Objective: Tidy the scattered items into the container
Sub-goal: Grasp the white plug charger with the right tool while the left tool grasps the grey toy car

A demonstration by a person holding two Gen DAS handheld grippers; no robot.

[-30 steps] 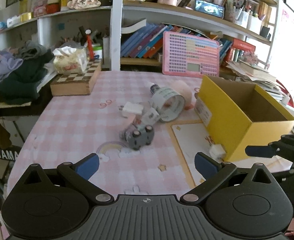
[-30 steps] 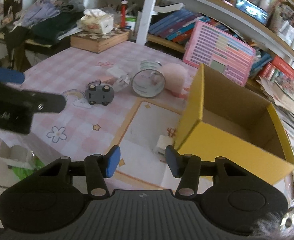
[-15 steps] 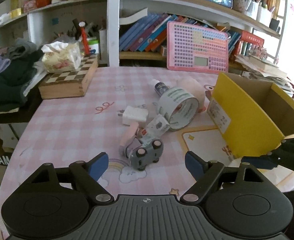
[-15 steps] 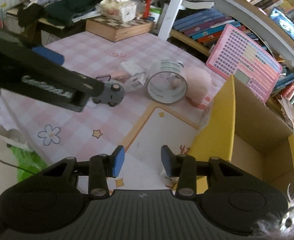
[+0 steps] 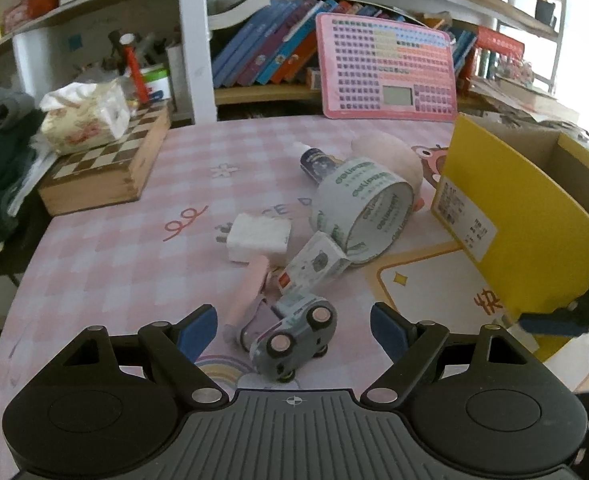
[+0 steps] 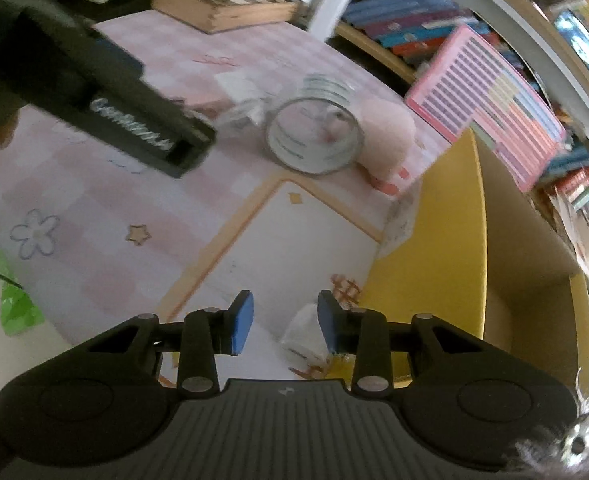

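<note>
A grey toy car (image 5: 294,338) lies on its side on the pink checked tablecloth, between the open fingers of my left gripper (image 5: 293,326). Behind it lie a pink strip (image 5: 248,290), a small printed box (image 5: 316,260), a white charger (image 5: 258,236), a tape roll (image 5: 364,210), a small bottle (image 5: 314,162) and a pink round thing (image 5: 390,156). The yellow cardboard box (image 5: 522,216) stands open at the right. My right gripper (image 6: 281,320) is open, low over the mat, with a small white object (image 6: 304,338) beside its right finger, against the box (image 6: 426,248).
A wooden chessboard box (image 5: 106,164) with a tissue pack (image 5: 86,116) sits at the far left. A pink keyboard toy (image 5: 386,68) leans on the bookshelf behind. The left gripper's arm (image 6: 106,96) crosses the right wrist view. The table's near edge runs below the left gripper.
My left gripper has moved forward and down until the toy car lies between its fingers. My right gripper has moved toward the yellow box and lower, next to the small white object.
</note>
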